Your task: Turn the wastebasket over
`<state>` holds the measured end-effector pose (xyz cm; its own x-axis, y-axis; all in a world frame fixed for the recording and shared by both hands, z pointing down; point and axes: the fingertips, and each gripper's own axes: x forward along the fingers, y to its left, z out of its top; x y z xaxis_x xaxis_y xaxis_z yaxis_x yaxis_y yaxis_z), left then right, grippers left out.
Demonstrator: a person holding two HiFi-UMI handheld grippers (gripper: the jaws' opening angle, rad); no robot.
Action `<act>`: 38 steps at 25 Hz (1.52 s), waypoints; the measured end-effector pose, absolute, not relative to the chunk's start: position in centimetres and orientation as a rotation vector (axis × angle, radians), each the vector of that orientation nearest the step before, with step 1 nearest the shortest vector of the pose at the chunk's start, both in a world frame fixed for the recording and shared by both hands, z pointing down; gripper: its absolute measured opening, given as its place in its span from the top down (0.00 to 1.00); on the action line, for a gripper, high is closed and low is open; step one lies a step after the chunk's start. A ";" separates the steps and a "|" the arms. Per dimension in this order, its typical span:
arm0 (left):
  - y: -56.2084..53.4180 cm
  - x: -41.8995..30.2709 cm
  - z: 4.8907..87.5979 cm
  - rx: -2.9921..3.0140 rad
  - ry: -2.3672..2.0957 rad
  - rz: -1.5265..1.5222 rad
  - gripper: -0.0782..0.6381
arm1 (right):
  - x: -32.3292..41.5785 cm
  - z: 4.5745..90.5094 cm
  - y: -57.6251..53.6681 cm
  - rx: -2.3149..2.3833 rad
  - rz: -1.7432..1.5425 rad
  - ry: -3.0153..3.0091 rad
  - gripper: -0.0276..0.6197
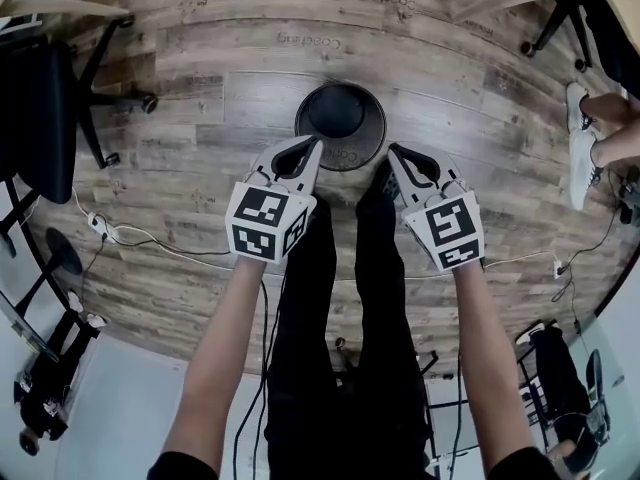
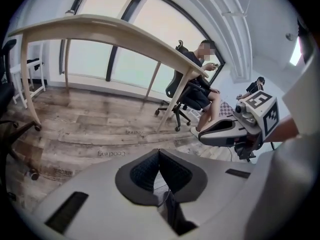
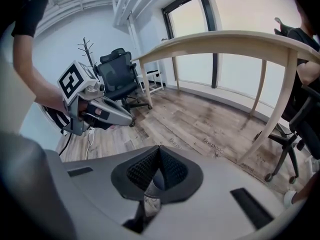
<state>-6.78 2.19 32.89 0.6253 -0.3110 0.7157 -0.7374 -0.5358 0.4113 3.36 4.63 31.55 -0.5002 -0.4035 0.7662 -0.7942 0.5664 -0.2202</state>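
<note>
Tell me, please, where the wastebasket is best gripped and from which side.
Take the wastebasket at its outer edge, on two opposite sides: left gripper from the left, right gripper from the right. It is round, stands on the floor just ahead of both, and looks too wide for one gripper. Both are shut, so open first.

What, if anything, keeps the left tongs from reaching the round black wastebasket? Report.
Probably yes, they can reach it: the shut left tongs hang by the near rim of the round black wastebasket on the wooden floor, with nothing between them.
</note>
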 end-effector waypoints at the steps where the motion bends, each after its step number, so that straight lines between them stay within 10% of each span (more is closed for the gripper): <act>1: 2.2 -6.9 33.7 2.124 -0.815 0.773 0.87 | 3.5 32.1 4.7 0.953 0.749 -2.120 0.91; 38: -1.1 -8.2 57.3 2.056 -0.803 1.104 0.75 | 4.1 49.6 4.5 0.794 0.777 -2.043 0.91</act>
<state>-8.24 -1.10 57.33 0.4547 -0.2038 0.8670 -0.7619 -0.5932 0.2602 4.10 4.48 49.58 -0.4883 -0.2620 0.8324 -0.7489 0.6155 -0.2456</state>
